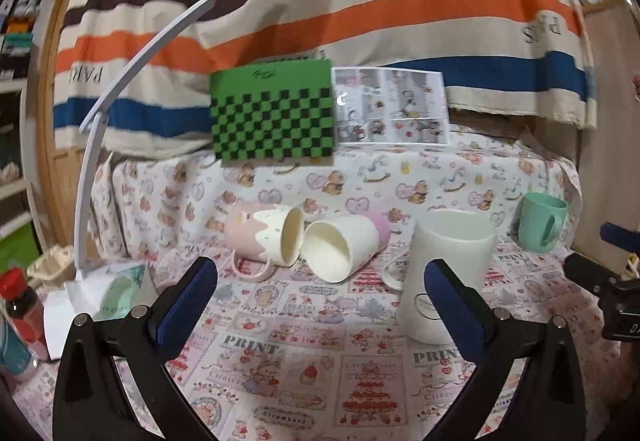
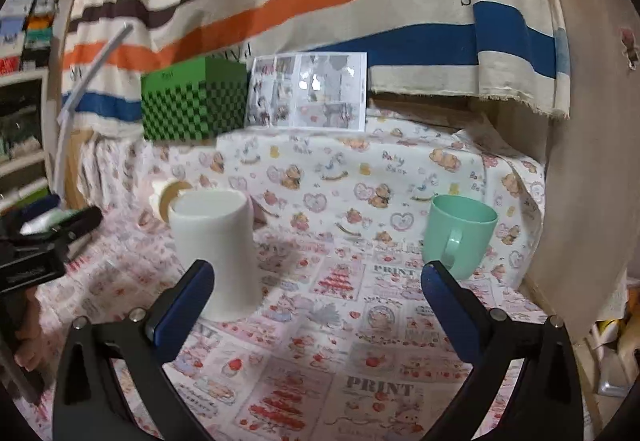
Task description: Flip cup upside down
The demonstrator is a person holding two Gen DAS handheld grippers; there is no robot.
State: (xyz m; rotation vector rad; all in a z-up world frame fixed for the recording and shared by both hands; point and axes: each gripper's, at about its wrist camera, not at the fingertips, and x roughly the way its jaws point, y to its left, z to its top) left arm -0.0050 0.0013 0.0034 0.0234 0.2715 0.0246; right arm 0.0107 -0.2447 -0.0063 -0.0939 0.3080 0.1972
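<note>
A tall white cup [image 1: 448,273] stands on the printed tablecloth, apparently bottom up, just behind my left gripper's right finger; it also shows in the right wrist view [image 2: 218,253] behind my right gripper's left finger. A mint green mug [image 2: 460,235] stands upright, rim up, handle toward me, at the far right; it also shows in the left wrist view [image 1: 542,223]. A pink-and-cream mug [image 1: 264,237] and a cream-and-pink cup [image 1: 342,249] lie on their sides. My left gripper [image 1: 320,281] is open and empty. My right gripper [image 2: 318,281] is open and empty.
A green checkered box [image 1: 274,117] and a picture card [image 1: 392,105] lean at the back against a striped cloth. A white lamp arm [image 1: 120,89] rises at the left with bottles and boxes [image 1: 24,313] near its base. A wooden panel [image 2: 580,161] borders the right.
</note>
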